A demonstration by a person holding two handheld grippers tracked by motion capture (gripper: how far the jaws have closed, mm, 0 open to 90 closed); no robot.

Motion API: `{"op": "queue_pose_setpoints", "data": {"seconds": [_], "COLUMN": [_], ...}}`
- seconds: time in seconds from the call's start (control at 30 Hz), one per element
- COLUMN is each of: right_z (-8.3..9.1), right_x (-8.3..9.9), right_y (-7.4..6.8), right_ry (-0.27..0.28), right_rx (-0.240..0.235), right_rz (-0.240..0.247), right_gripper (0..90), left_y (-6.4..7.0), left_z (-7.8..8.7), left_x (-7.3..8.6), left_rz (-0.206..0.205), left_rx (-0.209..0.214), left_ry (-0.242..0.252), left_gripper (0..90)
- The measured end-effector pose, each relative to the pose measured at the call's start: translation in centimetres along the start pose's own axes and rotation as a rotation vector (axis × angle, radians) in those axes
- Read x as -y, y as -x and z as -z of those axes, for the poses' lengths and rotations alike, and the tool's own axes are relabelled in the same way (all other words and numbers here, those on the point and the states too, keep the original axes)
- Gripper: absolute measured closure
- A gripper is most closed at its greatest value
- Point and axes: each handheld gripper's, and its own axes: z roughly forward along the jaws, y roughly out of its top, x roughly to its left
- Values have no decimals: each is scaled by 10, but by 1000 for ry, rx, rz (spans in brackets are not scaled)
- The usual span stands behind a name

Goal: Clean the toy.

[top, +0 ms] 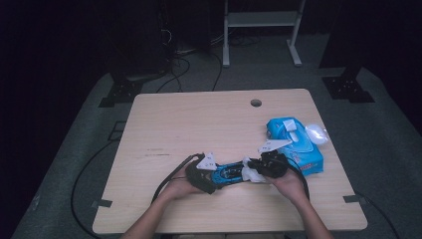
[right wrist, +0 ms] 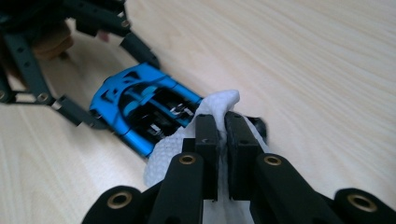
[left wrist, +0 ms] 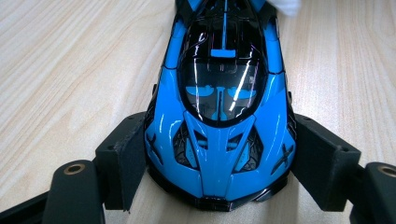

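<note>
A glossy blue and black toy car [left wrist: 219, 135] lies on the wooden table [top: 199, 124], near the front edge. My left gripper [left wrist: 219, 163] is shut on its nose, one black pad pressed against each flank. In the high view the car [top: 226, 173] stretches between my left gripper [top: 213, 178] and my right gripper [top: 253, 170]. My right gripper [right wrist: 223, 128] is shut on a white wipe [right wrist: 217, 101], which rests against the car's [right wrist: 140, 109] tail end. The folded wipe [top: 250, 173] hides part of the car's rear.
A blue wipe pack [top: 298, 149] with its white lid raised lies just right of my right hand, and a crumpled clear wrapper [top: 316, 132] sits beside it. A round cable hole [top: 256, 103] is at the table's far edge. Cables trail on the floor.
</note>
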Motion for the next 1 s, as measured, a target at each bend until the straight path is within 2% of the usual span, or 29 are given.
{"op": "queue_pose_setpoints", "data": {"seconds": [0.1, 0.2, 0.3, 0.43, 0.53, 0.6, 0.67, 0.73, 0.77, 0.87, 0.97, 1.0], "right_z": [-4, -5, -1, -9, -14, -13, -9, -6, -6, -8, -13, -17], "right_x": [5, 13, 16, 12, 9, 9, 10, 12, 10, -3, -19, -23], "right_y": [-7, -6, -4, -12, -18, -16, -11, -6, -6, -11, -12, -9], "right_ry": [-32, -59, -43, -57, -46, -52, -73, -69, -70, -40, -26, -27], "right_rx": [-15, 13, 13, -3, -16, -19, 10, 6, 4, -6, 20, 32], "right_rz": [30, 51, 32, 54, 62, 67, 75, 43, 27, 45, 67, 59], "right_gripper": [846, 846, 846, 846, 846, 846, 846, 846, 845, 845, 845, 846], "left_y": [0, 0, 0, -1, 0, -1, -1, -1, -1, -1, -1, -1], "left_z": [0, 0, 0, 0, 0, 0, 0, 0, 0, 0, 0, 0], "left_x": [0, 0, 0, 0, 0, 0, 0, 0, 1, 1, 1, 1], "left_rz": [-3, -7, -5, -4, -1, -4, -4, -3, 2, 4, 3, 4], "left_rx": [-1, -1, 1, 3, 3, 2, 3, 5, 7, 7, 6, 7], "left_ry": [-4, -6, -3, -3, -2, -2, -1, 0, 3, 3, 3, 3], "left_gripper": [254, 254, 254, 254, 254, 254, 254, 254, 254, 254, 254, 253]}}
